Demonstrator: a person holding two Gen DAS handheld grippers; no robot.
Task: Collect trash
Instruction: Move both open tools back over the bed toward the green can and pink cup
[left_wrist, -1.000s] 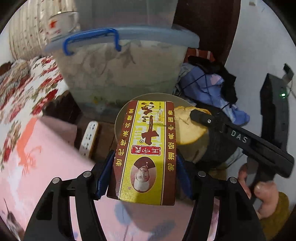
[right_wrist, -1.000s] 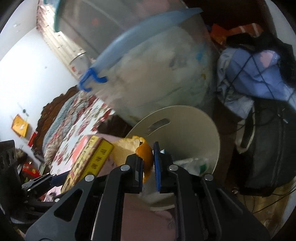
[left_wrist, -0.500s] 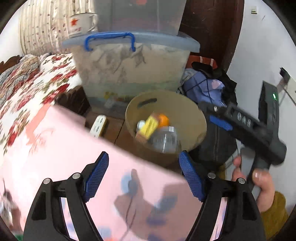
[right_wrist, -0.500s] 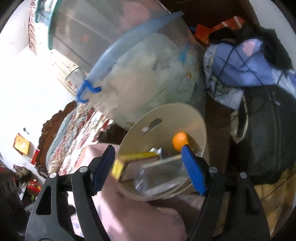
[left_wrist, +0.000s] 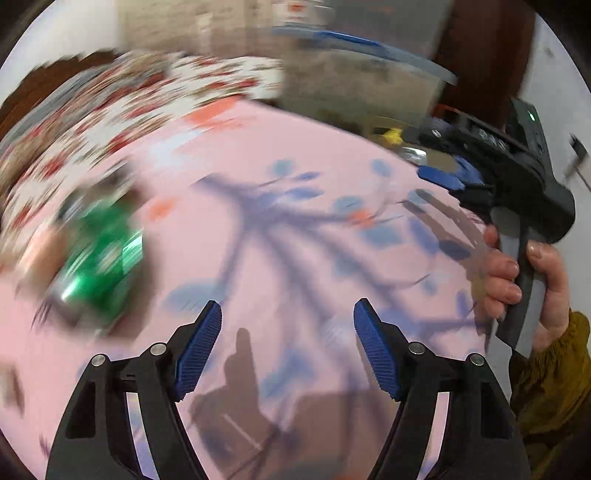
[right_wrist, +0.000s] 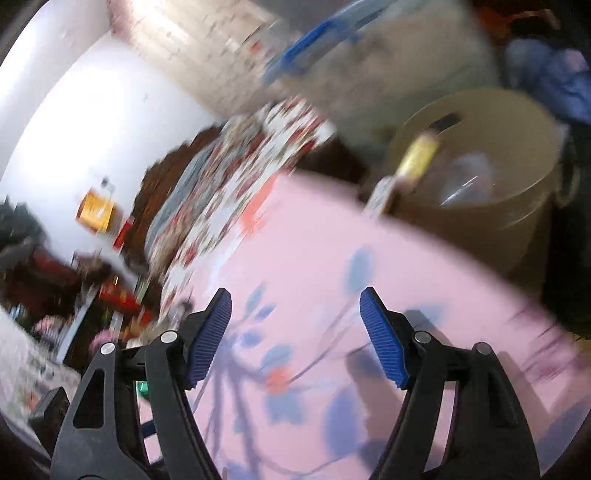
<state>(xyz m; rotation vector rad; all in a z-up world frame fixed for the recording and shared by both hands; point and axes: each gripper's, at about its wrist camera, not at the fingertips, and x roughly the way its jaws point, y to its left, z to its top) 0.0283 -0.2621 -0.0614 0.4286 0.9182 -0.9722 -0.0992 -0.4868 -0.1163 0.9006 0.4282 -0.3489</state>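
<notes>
Both views are motion-blurred. My left gripper (left_wrist: 288, 347) is open and empty above the pink bedsheet (left_wrist: 295, 236). A green can (left_wrist: 99, 258) lies on the sheet to its left. My right gripper (right_wrist: 295, 332) is open and empty over the same sheet (right_wrist: 332, 258); it also shows at the right of the left wrist view (left_wrist: 448, 175). The beige trash bin (right_wrist: 517, 221) stands beyond the bed edge and holds a yellow box (right_wrist: 417, 157) and a clear plastic bottle (right_wrist: 465, 181). The bin barely shows in the left wrist view (left_wrist: 384, 123).
A large clear storage tub with a blue handle (right_wrist: 369, 55) stands behind the bin. A floral quilt (left_wrist: 110, 110) covers the far side of the bed. Blue clothes (right_wrist: 550, 74) are piled to the right of the bin. A white power strip (right_wrist: 380, 197) lies by the bin.
Both grippers opened and dropped the yellow box and the orange peel into the bin, then swung back left over the pink sheet. The green can has come into view.
</notes>
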